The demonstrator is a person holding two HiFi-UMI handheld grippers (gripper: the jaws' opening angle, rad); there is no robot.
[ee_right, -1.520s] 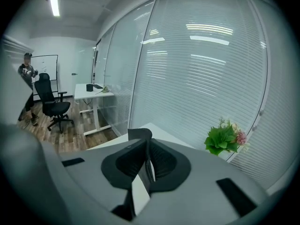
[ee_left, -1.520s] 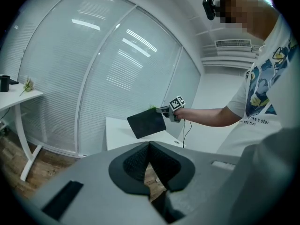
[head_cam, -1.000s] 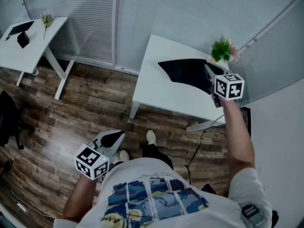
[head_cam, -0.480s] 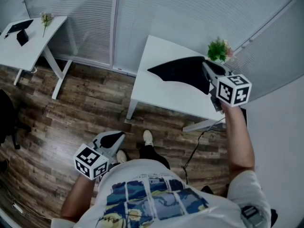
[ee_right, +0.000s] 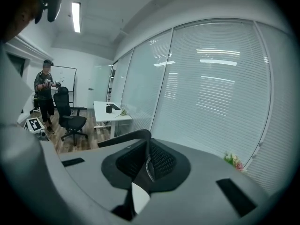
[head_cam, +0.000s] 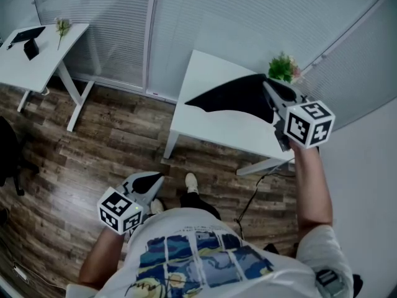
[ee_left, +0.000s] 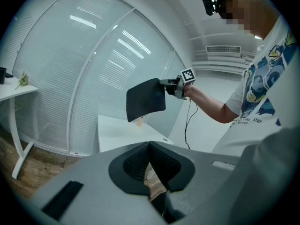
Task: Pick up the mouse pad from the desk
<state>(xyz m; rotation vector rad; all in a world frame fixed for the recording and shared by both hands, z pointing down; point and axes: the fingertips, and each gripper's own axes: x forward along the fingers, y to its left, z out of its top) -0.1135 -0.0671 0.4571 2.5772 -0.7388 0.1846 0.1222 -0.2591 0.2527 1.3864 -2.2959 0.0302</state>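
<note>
Since a second ago the right gripper (head_cam: 269, 88) has risen toward the head camera. The thin black flexible mouse pad (head_cam: 232, 97) that lay on the white rectangular desk (head_cam: 211, 132) has come up with it, and its loose end now reaches farther left over the desktop. In the left gripper view the mouse pad (ee_left: 146, 99) hangs clear of the desk, held out sideways by one edge. The right gripper's jaws pinch that edge: in the right gripper view the mouse pad (ee_right: 127, 137) runs between the ribbed pads (ee_right: 161, 162) and curls away to the left. The right forearm (head_cam: 312, 179) stretches straight ahead from the shoulder, the hand is tucked behind the marker cube (head_cam: 308, 124), and the gripper tilts slightly down toward the far wall. The left gripper (head_cam: 155, 177) sits low and near, just left of the person's torso (head_cam: 198, 259) above the brown wood-plank floor (head_cam: 93, 148). Its forearm is bent in, and its jaws are pressed together with nothing between them. A small green potted plant (head_cam: 283, 68) stands at the desk's far right corner, just beyond the right gripper.
</note>
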